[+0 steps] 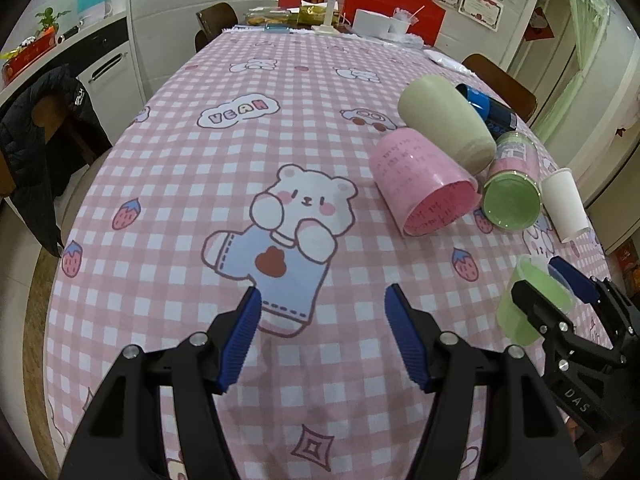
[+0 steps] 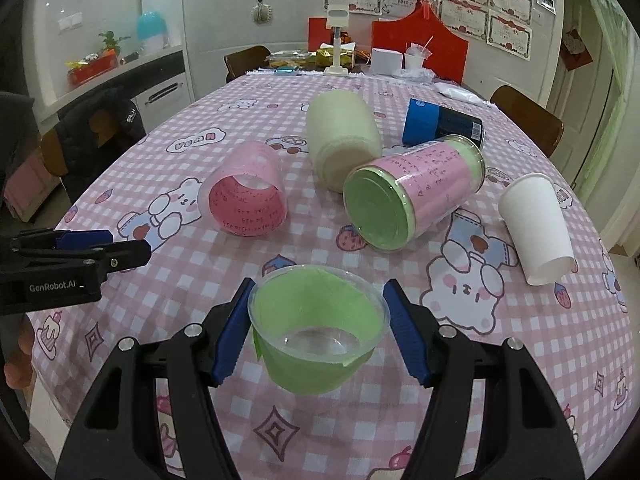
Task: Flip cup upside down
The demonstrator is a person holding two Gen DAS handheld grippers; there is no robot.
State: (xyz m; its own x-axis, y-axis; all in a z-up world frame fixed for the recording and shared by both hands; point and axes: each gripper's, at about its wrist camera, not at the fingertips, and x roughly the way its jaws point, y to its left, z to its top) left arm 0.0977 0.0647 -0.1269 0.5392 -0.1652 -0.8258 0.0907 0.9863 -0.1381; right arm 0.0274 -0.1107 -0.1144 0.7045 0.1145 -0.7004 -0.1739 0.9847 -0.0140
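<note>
A small clear cup with a green band (image 2: 318, 332) stands upright, mouth up, between the blue pads of my right gripper (image 2: 318, 320). The pads touch or nearly touch its rim on both sides. It also shows in the left wrist view (image 1: 528, 300), with the right gripper (image 1: 556, 284) around it. My left gripper (image 1: 320, 316) is open and empty above the pink checked tablecloth (image 1: 180, 200); it appears at the left of the right wrist view (image 2: 120, 246).
Several cups lie on their sides beyond: a pink cup (image 2: 244, 196), a beige cup (image 2: 342, 140), a pink-and-green clear cup (image 2: 412, 192), a blue can (image 2: 440, 122) and a white paper cup (image 2: 536, 224). Chairs surround the table; clutter sits at the far end.
</note>
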